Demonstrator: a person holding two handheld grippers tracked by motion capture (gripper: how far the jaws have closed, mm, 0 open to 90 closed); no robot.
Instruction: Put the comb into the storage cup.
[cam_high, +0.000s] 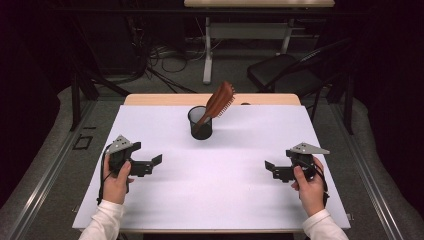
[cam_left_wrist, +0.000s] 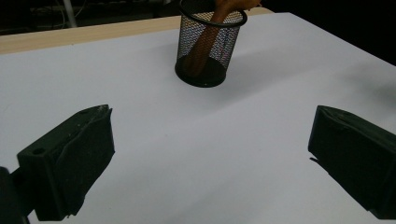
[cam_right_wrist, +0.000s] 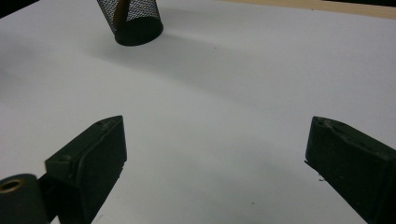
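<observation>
A black mesh cup (cam_high: 201, 123) stands upright near the far middle of the white table top (cam_high: 215, 180). A brown wooden hairbrush (cam_high: 219, 102) leans in it, handle down, head sticking out to the upper right. My left gripper (cam_high: 150, 165) rests at the left, open and holding nothing. At the right, my right gripper (cam_high: 272, 169) is also open, nothing between its jaws. The cup (cam_left_wrist: 206, 44) with the brush handle (cam_left_wrist: 204, 43) sits ahead of the left jaws. In the right gripper view the cup (cam_right_wrist: 133, 21) is at the top left.
A strip of bare wooden table edge (cam_high: 165, 99) runs behind the white sheet. Beyond the table are a dark chair (cam_high: 285, 70), a white desk leg (cam_high: 207, 50) and cables on the floor (cam_high: 165, 60). Metal rails (cam_high: 45, 165) flank the table.
</observation>
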